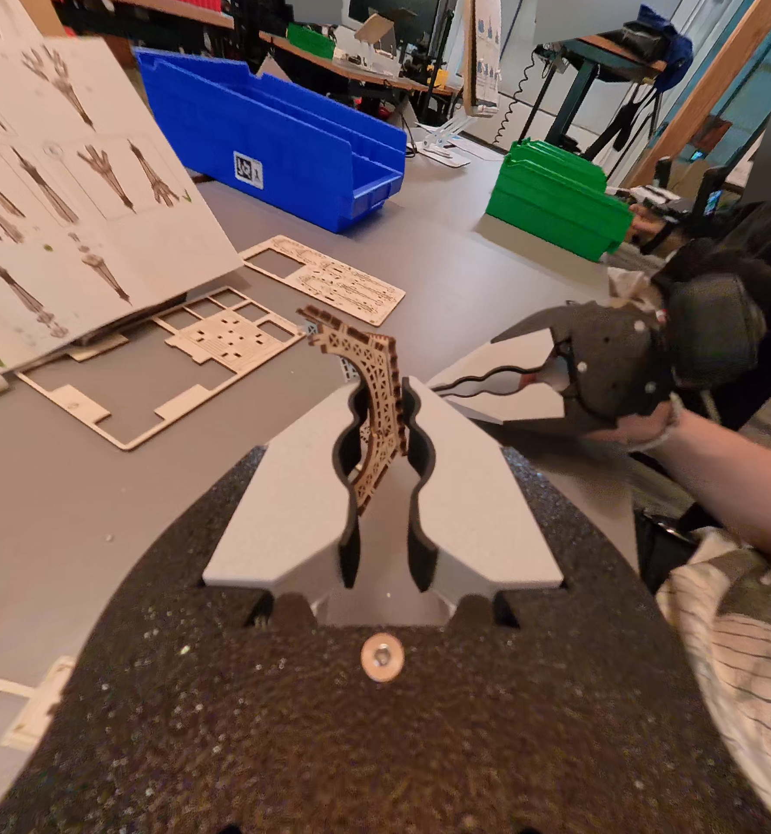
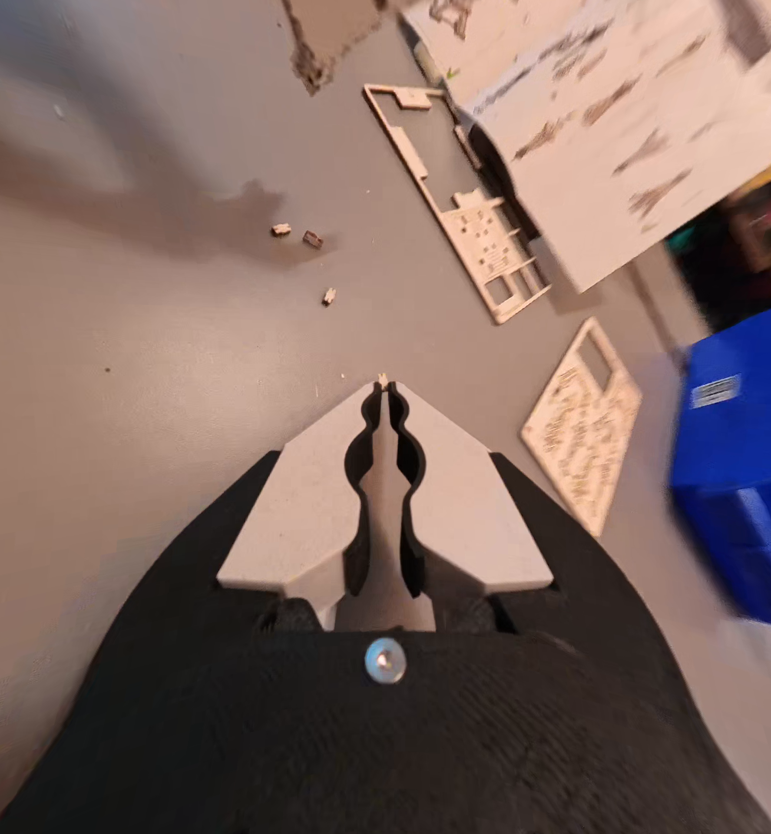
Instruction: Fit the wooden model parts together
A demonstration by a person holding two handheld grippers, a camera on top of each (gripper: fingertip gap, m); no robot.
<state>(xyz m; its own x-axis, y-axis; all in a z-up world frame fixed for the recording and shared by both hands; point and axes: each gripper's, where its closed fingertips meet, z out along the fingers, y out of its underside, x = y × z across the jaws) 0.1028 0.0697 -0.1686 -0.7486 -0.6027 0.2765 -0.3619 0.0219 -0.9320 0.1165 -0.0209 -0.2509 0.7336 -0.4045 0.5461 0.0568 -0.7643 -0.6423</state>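
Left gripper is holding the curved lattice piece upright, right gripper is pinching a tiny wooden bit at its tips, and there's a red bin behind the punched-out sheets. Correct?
Not quite: the bin behind the punched-out sheets is blue, not red, as the left wrist view shows. The rest holds: the left gripper holds the curved lattice piece upright, and the right gripper pinches a tiny wooden bit at its tips.
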